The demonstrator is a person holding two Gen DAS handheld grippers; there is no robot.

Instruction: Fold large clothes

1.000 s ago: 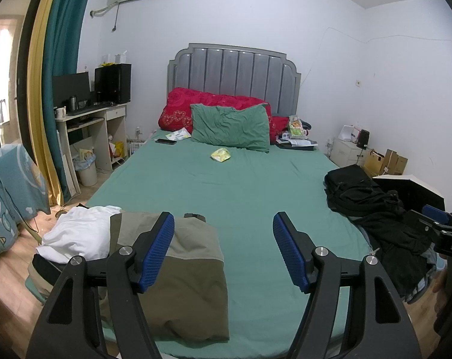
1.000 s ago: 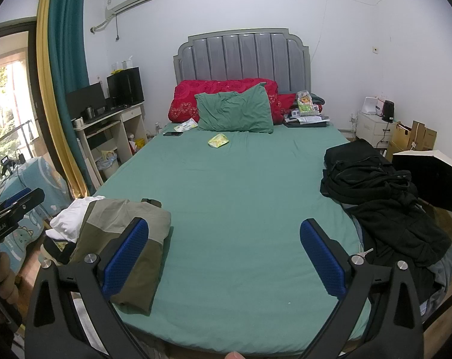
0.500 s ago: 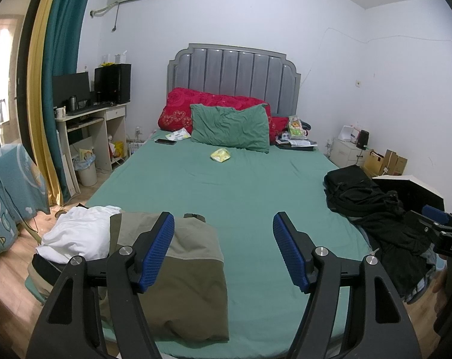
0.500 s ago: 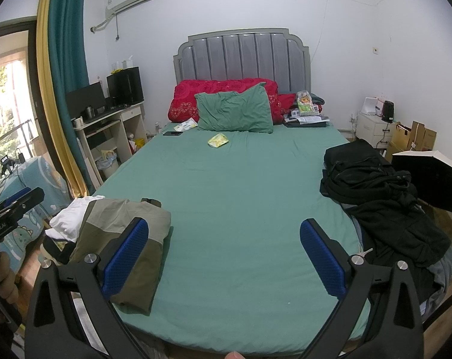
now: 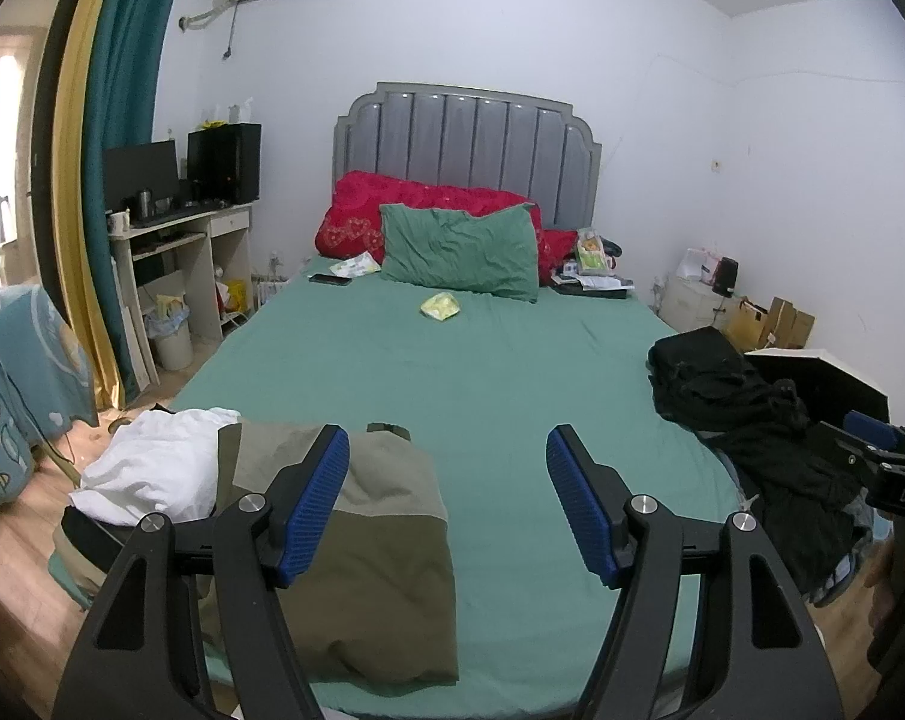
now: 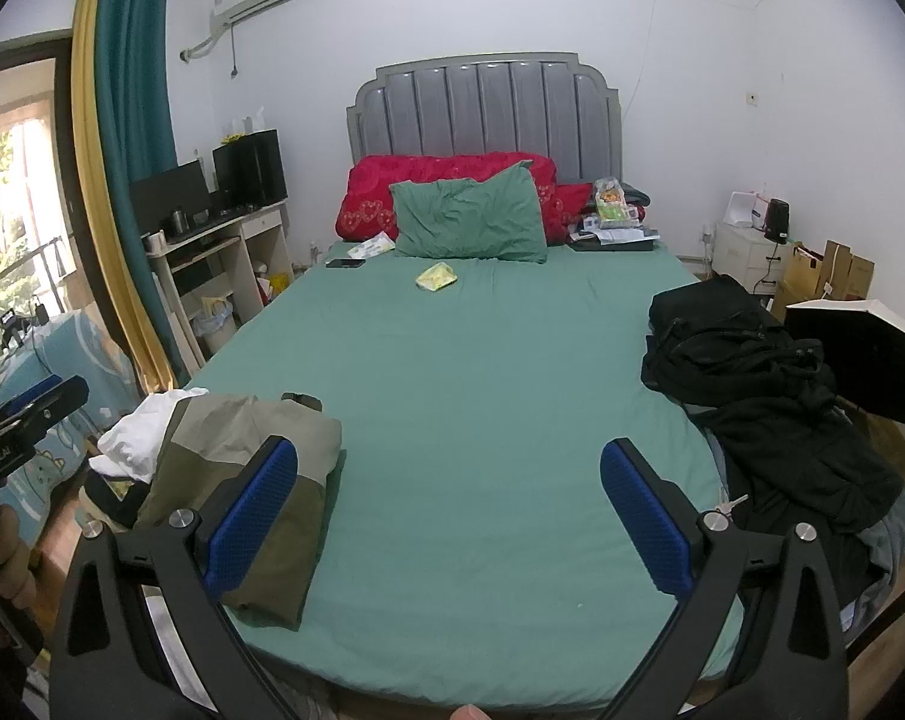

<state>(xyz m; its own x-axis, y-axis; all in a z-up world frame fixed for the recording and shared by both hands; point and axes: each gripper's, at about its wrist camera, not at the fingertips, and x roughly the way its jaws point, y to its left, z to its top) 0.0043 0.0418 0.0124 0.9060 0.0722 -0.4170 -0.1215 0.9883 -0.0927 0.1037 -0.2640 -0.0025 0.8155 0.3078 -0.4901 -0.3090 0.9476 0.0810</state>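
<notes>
Left gripper (image 5: 446, 501) wide, empty; right gripper (image 6: 449, 516) wide, empty. Black clothes pile (image 6: 770, 408) right frame: soft, floppy, probably bulky; grab edge.

White letters "DAS" are showing on the black body of the right hand-held gripper (image 5: 899, 483), seen far off to the right of the left hand-held gripper (image 5: 446, 504). More white letters are showing on the left one's black body, out to the left of the right hand-held gripper's own fingers (image 6: 251, 516). They are looking like "enRobot.AI", but the start is cut off. No other words are big enough to read.
</notes>
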